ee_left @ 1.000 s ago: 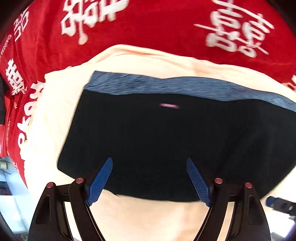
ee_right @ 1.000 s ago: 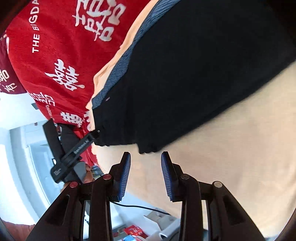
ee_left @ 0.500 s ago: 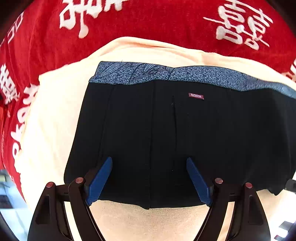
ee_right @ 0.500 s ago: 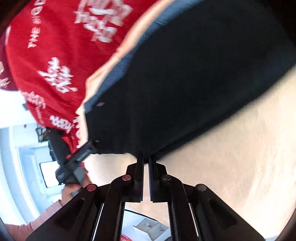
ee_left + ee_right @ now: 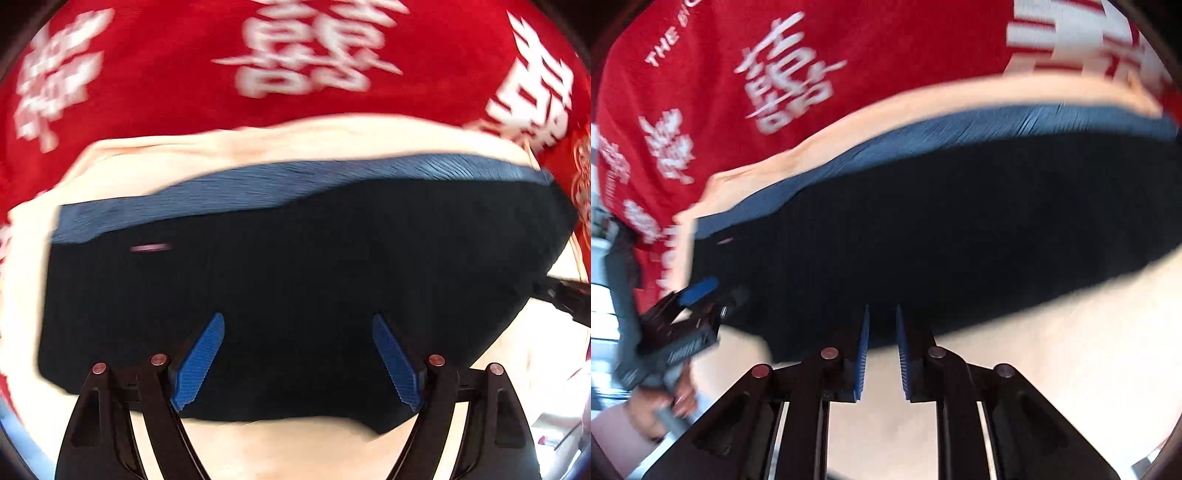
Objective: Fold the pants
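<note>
Across the far side of both views spreads a red cloth with white printed characters (image 5: 177, 110), and on it lies a pale cream fabric sheet (image 5: 295, 446). On the cream sheet rest the folded black pants with a blue-grey patterned waistband (image 5: 295, 295), waistband towards the red cloth and a small pink label (image 5: 149, 248) near their left end. The left gripper (image 5: 297, 360) hangs over the pants' near edge, its blue-padded fingers (image 5: 199, 363) spread wide with nothing between them. The right gripper (image 5: 881, 354) sits at the pants' near hem, its pads parted by a narrow gap; whether cloth is caught there cannot be told.
</note>
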